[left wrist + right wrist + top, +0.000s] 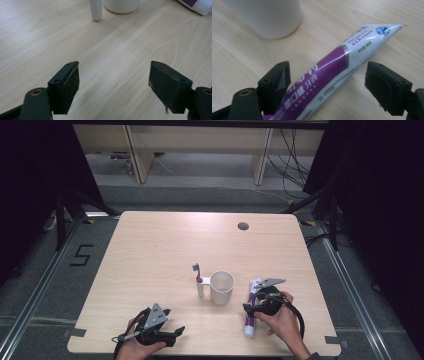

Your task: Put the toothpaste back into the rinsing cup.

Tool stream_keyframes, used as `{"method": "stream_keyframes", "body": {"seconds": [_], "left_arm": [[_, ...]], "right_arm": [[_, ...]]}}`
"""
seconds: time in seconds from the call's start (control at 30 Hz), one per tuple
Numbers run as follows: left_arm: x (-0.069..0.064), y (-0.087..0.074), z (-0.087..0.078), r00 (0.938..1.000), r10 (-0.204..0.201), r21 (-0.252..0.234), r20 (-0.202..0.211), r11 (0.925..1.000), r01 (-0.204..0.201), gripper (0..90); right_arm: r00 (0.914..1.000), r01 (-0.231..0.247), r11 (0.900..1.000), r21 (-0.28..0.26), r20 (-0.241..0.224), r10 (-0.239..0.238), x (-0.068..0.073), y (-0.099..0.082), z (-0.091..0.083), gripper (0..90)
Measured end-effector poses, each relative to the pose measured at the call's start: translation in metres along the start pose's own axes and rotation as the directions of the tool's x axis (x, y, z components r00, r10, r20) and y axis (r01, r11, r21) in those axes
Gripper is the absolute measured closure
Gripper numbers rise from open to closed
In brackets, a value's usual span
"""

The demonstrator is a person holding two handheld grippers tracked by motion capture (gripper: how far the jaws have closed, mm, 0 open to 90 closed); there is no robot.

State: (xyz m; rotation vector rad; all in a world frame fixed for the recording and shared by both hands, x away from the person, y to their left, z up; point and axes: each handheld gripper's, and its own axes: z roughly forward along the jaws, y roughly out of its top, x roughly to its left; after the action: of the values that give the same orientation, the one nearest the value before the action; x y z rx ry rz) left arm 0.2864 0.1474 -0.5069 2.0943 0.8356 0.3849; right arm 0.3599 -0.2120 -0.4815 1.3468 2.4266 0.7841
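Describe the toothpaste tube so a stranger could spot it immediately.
On the wooden table, look right of the white cup, under the right gripper. The toothpaste tube lies flat between its open fingers, the one purple-and-white thing there.

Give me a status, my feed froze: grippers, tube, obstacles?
Right gripper open, straddling the toothpaste tube flat on table. Left gripper open, empty. White cup close beside tube.

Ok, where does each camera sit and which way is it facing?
High view: above the person's side, looking forward and down on the table; both hands and tools show.
Left gripper view: rides the left tool, facing the cup.
Right gripper view: rides the right tool, straddling the toothpaste tube.
All three share the cup.
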Motion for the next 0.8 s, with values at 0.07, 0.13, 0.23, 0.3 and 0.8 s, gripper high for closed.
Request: {"method": "stream_keyframes", "body": {"seconds": [0.07, 0.13, 0.23, 0.3, 0.8], "left_arm": [[-0.001, 0.000, 0.000, 1.0000, 0.000, 0.001, 0.007, 1.0000, 0.000, 23.9], [-0.001, 0.000, 0.000, 1.0000, 0.003, 0.001, 0.006, 1.0000, -0.003, 23.8], [-0.001, 0.000, 0.002, 1.0000, 0.006, 0.002, 0.007, 1.0000, -0.006, 23.9], [-0.003, -0.001, 0.002, 0.9999, -0.015, -0.006, 0.001, 0.9999, 0.015, 23.9], [-0.002, -0.001, 0.003, 0.9999, 0.009, 0.006, 0.007, 0.9999, -0.009, 23.9]], "right_arm": [[0.9999, -0.008, 1.0000, 0.006, 0.009, 0.007, 0.000, 0.001, 0.002, 22.7], [0.9994, -0.035, 0.9992, 0.020, 0.003, 0.035, 0.002, 0.001, 0.004, 24.1], [0.9998, -0.017, 0.9995, 0.027, 0.000, 0.017, 0.000, 0.002, 0.005, 25.7], [0.9996, -0.025, 0.9990, 0.036, -0.008, 0.026, 0.000, 0.002, 0.005, 28.2], [0.9980, -0.006, 0.9883, 0.153, -0.062, 0.016, -0.017, 0.009, -0.002, 46.9]]}}
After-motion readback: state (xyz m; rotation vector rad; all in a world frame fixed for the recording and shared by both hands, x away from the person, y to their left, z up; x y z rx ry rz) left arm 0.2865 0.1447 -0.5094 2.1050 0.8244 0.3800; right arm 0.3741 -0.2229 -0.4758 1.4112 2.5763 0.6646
